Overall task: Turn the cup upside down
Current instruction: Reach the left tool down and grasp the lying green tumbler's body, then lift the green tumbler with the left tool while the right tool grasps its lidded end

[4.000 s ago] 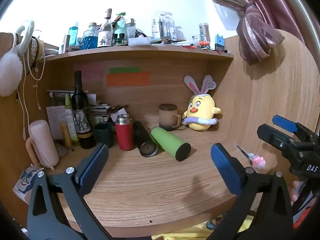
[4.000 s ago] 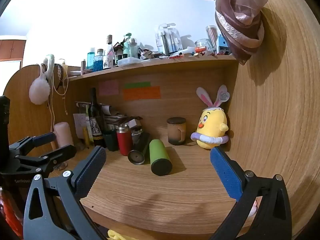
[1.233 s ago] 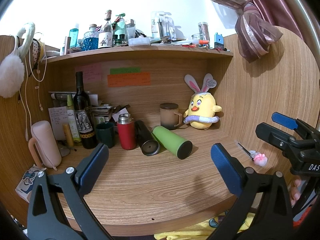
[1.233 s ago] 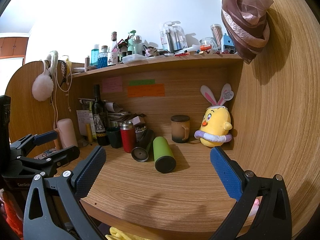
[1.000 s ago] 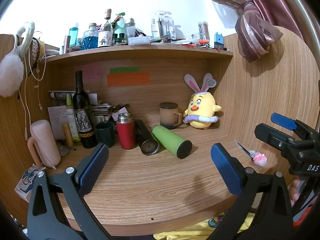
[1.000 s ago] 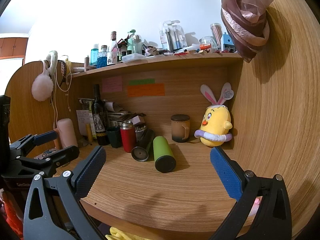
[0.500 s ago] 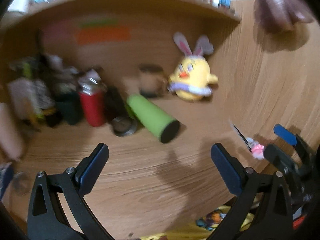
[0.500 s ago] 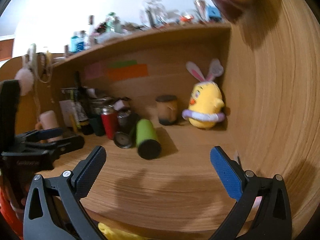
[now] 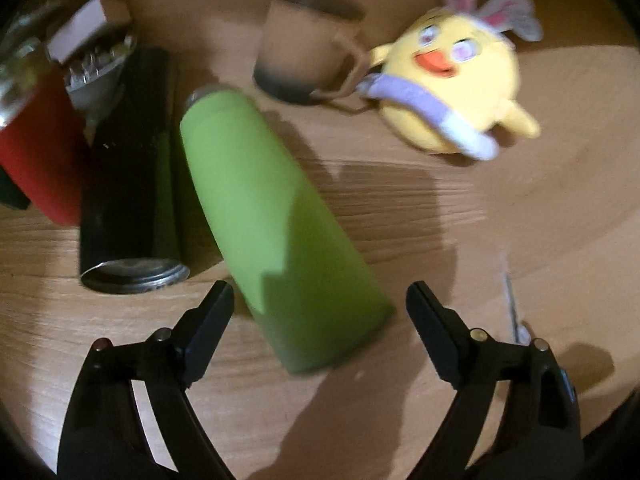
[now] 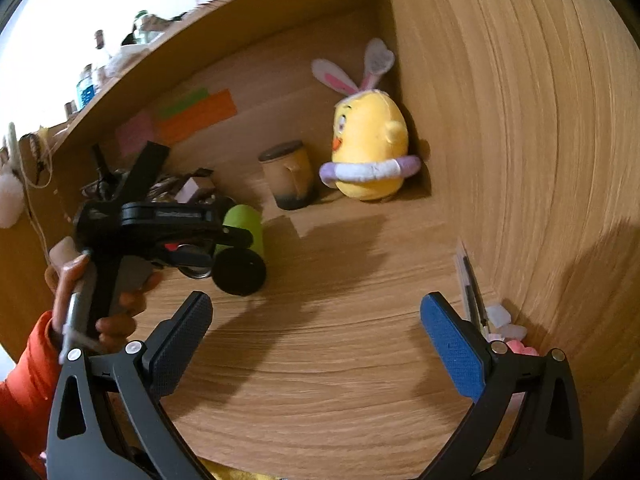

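A green cup (image 9: 272,216) lies on its side on the wooden desk (image 9: 400,400), its black base toward me; it also shows in the right wrist view (image 10: 242,240). My left gripper (image 9: 320,312) is open, its jaws standing either side of the cup's near end, just above it, not touching. In the right wrist view the left gripper (image 10: 236,242) hovers over the cup, held by a hand in an orange sleeve. My right gripper (image 10: 316,328) is open and empty above the desk's front, right of the cup.
A black flask (image 9: 128,168) lies beside the green cup on its left, a red flask (image 9: 36,160) further left. A brown mug (image 9: 304,52) and a yellow plush chick (image 9: 452,80) stand behind. Pens and small pink things (image 10: 480,304) lie by the right wall.
My left gripper has swung down and forward to the green cup, its jaws now around the cup's near end. My right gripper has moved forward and tilted a little.
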The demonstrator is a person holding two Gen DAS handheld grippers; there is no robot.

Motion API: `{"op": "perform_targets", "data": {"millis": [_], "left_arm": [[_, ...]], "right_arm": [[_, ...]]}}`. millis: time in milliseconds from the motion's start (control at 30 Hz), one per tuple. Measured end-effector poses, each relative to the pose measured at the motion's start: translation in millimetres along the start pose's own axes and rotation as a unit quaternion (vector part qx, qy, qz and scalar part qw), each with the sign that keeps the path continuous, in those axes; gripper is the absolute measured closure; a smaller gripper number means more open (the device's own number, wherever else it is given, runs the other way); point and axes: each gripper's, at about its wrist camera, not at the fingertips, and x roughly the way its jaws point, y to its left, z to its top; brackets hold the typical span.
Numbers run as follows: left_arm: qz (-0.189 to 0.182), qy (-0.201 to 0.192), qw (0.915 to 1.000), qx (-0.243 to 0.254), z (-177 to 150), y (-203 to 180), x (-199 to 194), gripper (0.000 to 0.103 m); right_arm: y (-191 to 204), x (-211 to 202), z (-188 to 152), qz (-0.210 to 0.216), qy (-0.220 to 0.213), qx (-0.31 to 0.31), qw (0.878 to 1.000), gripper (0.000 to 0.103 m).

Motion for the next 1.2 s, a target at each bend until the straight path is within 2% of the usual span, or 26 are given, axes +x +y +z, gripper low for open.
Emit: {"op": "perform_targets", "data": {"millis": [100,267,567,867,1200], "left_arm": [[-0.001,0.026,0.9996,-0.011,7,2,20,0.018],[0.027,0.014,0.9995,0.003,3,-11,30,0.019],[0.054,0.018,0.9981,0.025,-20,-16,22,0.034],[0.06,0.006,0.9967,0.055,-83,-13,-9,0.037],[0.08,-0.027,0.9933,0.079,-158,1,-54,0.037]], "right_arm": [[-6,4,0,-0.002,0.004,0.007,1.0,0.0],[-9,7,-1,-0.002,0.009,0.013,1.0,0.0],[5,4,0,0.003,0.015,-0.01,1.0,0.0],[23,-16,-6,0.009,0.007,-0.038,0.999,0.0],[55,-38,-16,0.03,-0.002,-0.07,0.997,0.0]]}}
